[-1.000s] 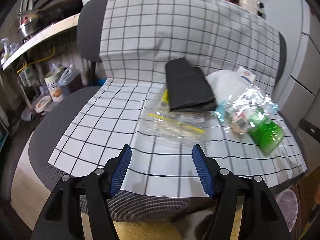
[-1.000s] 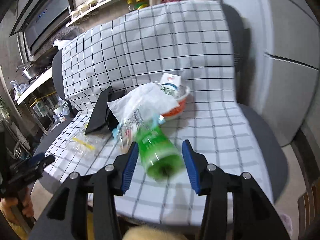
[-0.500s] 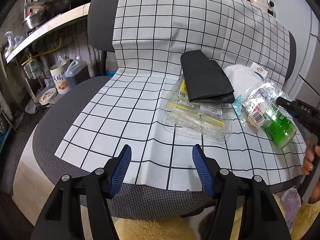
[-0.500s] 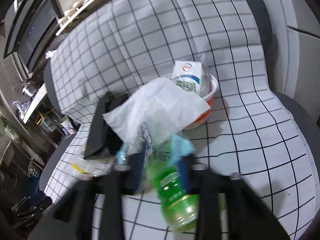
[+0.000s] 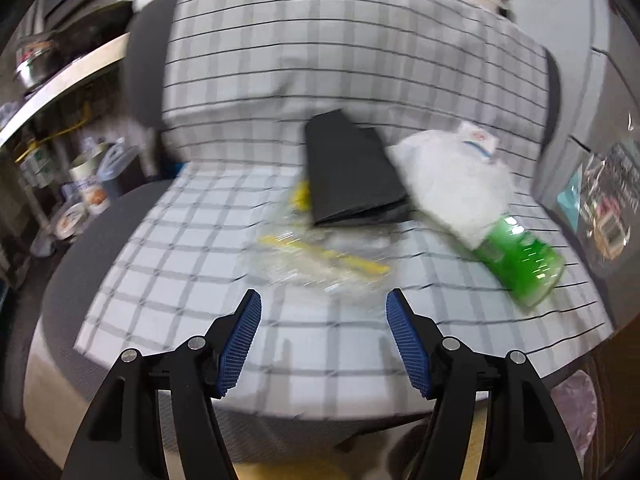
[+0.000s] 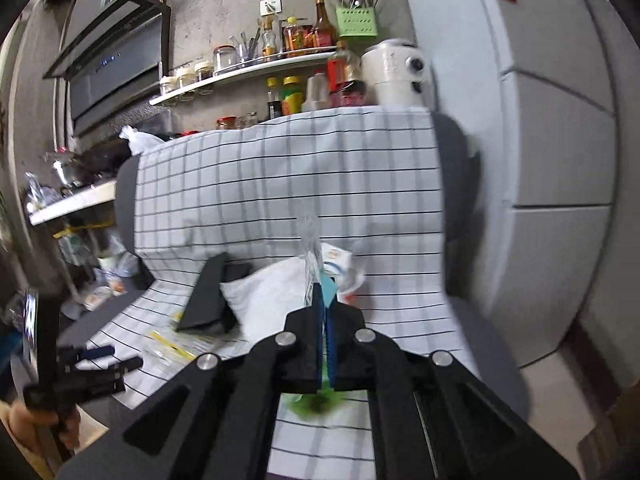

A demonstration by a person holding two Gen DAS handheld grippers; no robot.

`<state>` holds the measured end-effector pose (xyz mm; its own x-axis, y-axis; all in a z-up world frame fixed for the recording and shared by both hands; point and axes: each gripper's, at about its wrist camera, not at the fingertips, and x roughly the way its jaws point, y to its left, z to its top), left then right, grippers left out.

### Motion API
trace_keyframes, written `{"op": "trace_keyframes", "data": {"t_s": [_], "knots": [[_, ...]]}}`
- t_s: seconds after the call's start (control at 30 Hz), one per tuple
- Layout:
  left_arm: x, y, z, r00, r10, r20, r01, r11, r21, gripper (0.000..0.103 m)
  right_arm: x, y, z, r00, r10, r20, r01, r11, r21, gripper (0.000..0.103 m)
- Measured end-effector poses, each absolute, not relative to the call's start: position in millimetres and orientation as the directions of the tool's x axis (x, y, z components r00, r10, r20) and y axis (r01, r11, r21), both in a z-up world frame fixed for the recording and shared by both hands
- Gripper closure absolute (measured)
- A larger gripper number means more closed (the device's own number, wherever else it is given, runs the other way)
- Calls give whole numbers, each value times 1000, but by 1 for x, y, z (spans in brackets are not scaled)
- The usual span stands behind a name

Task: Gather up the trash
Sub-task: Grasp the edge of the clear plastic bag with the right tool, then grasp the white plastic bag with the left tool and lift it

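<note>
Right gripper (image 6: 323,312): jaws have just closed, pads pinching thin clear plastic wrapper (image 6: 310,252) with blue edge; wrapper stands up between pads, lifted off seat.
Left gripper (image 5: 323,340): jaws apart, nothing between pads, hovering over near edge of checked cloth (image 5: 224,248) on chair.
Remaining on cloth: clear plastic tray (image 5: 320,264) centre; black folded bag (image 5: 352,172) behind it; white crumpled paper (image 5: 452,184) right; green bottle (image 5: 520,264) lying near right, partly under paper.
</note>
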<state>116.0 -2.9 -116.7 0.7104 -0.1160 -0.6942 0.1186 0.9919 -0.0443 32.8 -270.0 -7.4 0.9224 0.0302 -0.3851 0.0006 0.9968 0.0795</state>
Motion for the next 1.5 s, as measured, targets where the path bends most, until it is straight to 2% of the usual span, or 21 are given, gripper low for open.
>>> {"op": "trace_keyframes", "data": {"t_s": [0.17, 0.37, 0.47, 0.7, 0.77, 0.83, 0.9, 0.97, 1.0, 1.2, 1.33, 1.5], "knots": [[148, -50, -109, 701, -184, -689, 197, 979, -61, 28, 19, -291, -14, 922, -32, -386, 56, 997, 53, 101], [199, -93, -102, 679, -255, -689, 242, 963, -117, 28, 21, -308, -30, 911, -57, -409, 81, 996, 41, 101], [225, -109, -108, 653, -262, -711, 231, 963, -143, 28, 27, -316, -38, 904, -45, -425, 78, 995, 61, 101], [264, -128, -129, 577, -362, -732, 248, 932, -265, 31, 31, -332, -53, 892, -11, -452, 69, 991, 112, 101], [270, -131, -138, 551, -378, -744, 243, 925, -291, 42, 30, -337, -56, 888, 2, -461, 68, 988, 137, 101], [271, -129, -142, 552, -393, -735, 243, 920, -309, 47, 29, -341, -58, 886, 3, -464, 75, 986, 148, 101], [268, -124, -137, 572, -413, -709, 245, 911, -333, 60, 26, -342, -59, 885, 5, -465, 76, 985, 155, 101], [266, -122, -129, 590, -413, -693, 254, 910, -327, 97, 24, -342, -59, 885, 5, -465, 76, 985, 155, 101], [263, -121, -122, 603, -411, -683, 262, 911, -318, 100, 23, -342, -58, 886, 4, -464, 77, 985, 155, 101], [203, -107, -59, 704, -454, -547, 361, 891, -275, 102, 8, -344, -45, 899, 1, -438, 87, 980, 181, 101], [138, -118, -47, 687, -499, -528, 464, 861, -211, 102, -8, -351, -35, 903, -9, -430, 111, 971, 212, 101], [64, -143, -69, 629, -570, -529, 568, 801, -188, 102, -35, -362, -37, 878, -54, -475, 180, 958, 224, 101]]}}
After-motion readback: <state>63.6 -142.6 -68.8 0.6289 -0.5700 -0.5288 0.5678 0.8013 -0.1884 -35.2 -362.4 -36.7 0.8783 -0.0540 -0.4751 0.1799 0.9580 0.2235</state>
